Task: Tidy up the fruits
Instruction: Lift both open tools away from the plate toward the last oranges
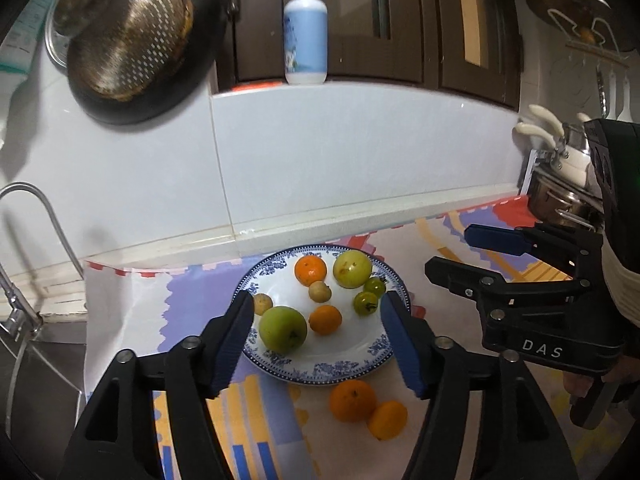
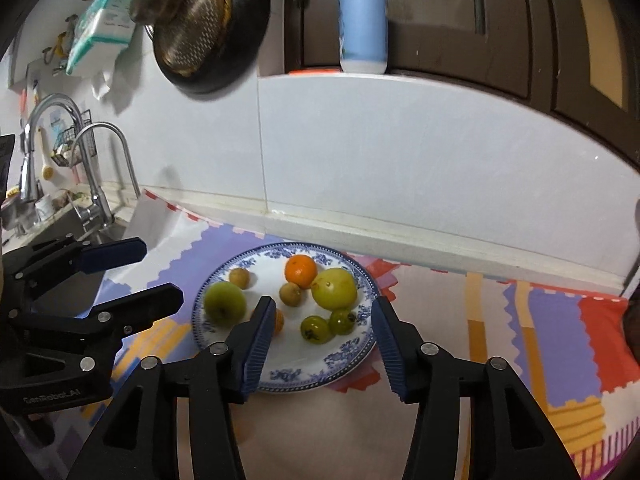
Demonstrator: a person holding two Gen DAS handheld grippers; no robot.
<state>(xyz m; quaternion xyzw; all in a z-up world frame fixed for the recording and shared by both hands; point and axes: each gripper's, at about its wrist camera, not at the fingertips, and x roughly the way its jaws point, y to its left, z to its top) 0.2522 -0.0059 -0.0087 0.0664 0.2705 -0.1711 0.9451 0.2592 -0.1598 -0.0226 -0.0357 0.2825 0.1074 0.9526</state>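
Nearest the lens, left gripper (image 1: 316,336) with fingers spread and nothing between the pads, raised over the near rim of the plate; right gripper (image 2: 322,344) likewise parted and empty, hovering above the plate's near edge. Just in front of the plate, on the patterned tabletop (image 1: 132,320), two oranges (image 1: 366,408) touching each other and not yet placed. On the blue-patterned plate (image 1: 360,364), a green apple (image 1: 283,329) and a small orange (image 1: 325,319) toward the near side, two small green tomatoes (image 1: 370,295) and two small tan fruits (image 1: 320,291) mid-plate, another orange (image 1: 310,270) and a yellow-green apple (image 1: 352,269) at the far rim. Judged mostly done: eight fruits gathered, apparently two left to bring in.
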